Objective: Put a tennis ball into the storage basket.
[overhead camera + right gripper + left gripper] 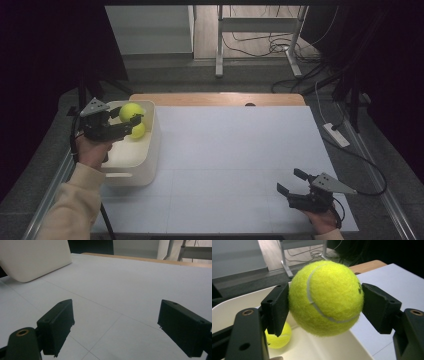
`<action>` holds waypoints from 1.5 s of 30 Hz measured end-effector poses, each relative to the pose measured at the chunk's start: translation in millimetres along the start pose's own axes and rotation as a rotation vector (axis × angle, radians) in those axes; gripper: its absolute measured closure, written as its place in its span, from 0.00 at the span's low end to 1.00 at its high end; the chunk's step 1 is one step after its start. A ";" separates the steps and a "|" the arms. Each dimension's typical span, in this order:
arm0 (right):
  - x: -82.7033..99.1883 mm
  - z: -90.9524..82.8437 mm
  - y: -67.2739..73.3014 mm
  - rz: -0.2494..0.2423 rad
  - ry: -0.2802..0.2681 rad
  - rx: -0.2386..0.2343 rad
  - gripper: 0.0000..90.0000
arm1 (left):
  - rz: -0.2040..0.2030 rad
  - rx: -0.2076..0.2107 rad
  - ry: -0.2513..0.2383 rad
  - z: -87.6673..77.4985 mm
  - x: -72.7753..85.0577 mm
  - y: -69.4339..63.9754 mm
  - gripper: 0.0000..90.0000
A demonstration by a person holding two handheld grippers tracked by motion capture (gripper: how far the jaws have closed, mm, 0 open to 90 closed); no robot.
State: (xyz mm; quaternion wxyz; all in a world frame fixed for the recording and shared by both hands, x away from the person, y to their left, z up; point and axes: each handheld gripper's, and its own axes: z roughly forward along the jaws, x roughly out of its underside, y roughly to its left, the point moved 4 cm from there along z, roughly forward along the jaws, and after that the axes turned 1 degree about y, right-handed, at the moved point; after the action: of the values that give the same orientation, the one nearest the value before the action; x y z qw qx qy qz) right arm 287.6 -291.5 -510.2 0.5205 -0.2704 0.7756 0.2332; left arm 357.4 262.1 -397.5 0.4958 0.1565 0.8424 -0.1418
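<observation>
My left gripper (131, 116) (325, 300) is shut on a yellow tennis ball (129, 111) (325, 298), both pads pressed against its sides, and holds it above the white bin (150, 150) (337, 345) at the table's left. A second tennis ball (138, 131) (277, 338) lies on the bin's floor below the held one. Near the table's front right my right gripper (291, 181) (115, 325) rests low over the white tabletop (230, 160) (120, 282), jaws wide open with nothing between them.
The bin's outer wall (32, 257) shows at the far left of the right gripper view. A wooden strip (215, 99) runs along the table's far edge. Beyond it are metal table legs (219, 45) and floor cables (265, 47); a power strip (336, 134) lies to the right.
</observation>
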 end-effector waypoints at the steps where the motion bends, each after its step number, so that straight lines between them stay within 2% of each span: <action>1: 0.0 0.0 0.0 0.000 0.000 0.000 0.14 | -0.003 -0.004 0.002 -0.3 0.8 1.6 0.31; 12: -0.1 0.2 0.3 -0.003 0.000 -0.001 0.14 | -0.019 -0.048 0.050 -4.9 12.6 17.9 0.31; 21: 0.3 0.2 0.5 -0.003 0.003 -0.002 0.14 | -0.031 -0.055 0.078 -4.6 19.0 24.6 0.31; 25: 0.4 -0.2 -0.3 -0.001 0.002 -0.001 0.14 | -0.032 -0.065 0.113 -1.2 22.4 26.2 0.31; 29: 0.4 -0.4 -0.2 -0.002 0.002 -0.002 0.14 | -0.036 -0.064 0.125 0.1 23.6 26.9 0.31; 38: 0.2 0.0 0.2 -0.003 0.002 -0.002 0.14 | -0.041 -0.071 0.118 -0.9 22.7 28.3 0.30; 40: 0.3 0.0 0.1 -0.003 0.002 -0.002 0.14 | -0.038 -0.089 0.110 -1.4 22.4 28.8 0.30; 41: 0.3 -0.1 0.1 -0.002 0.002 -0.002 0.14 | -0.036 -0.103 0.092 -2.3 21.8 28.7 0.29; 43: 0.3 -0.2 0.0 -0.002 0.002 -0.003 0.14 | -0.042 -0.105 0.073 -4.5 19.5 28.2 0.25; 44: 0.2 -0.3 0.1 -0.002 0.001 -0.003 0.14 | -0.049 -0.100 0.061 -6.2 17.8 27.4 0.17; 45: 0.2 -0.3 0.2 -0.002 0.000 -0.004 0.14 | -0.053 -0.095 0.051 -7.7 16.3 26.3 0.15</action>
State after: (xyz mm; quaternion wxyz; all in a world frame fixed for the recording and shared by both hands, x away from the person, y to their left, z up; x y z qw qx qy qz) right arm 287.2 -291.6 -510.3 0.5202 -0.2723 0.7750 0.2339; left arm 354.5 291.1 -410.4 0.4771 0.1140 0.8644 -0.1109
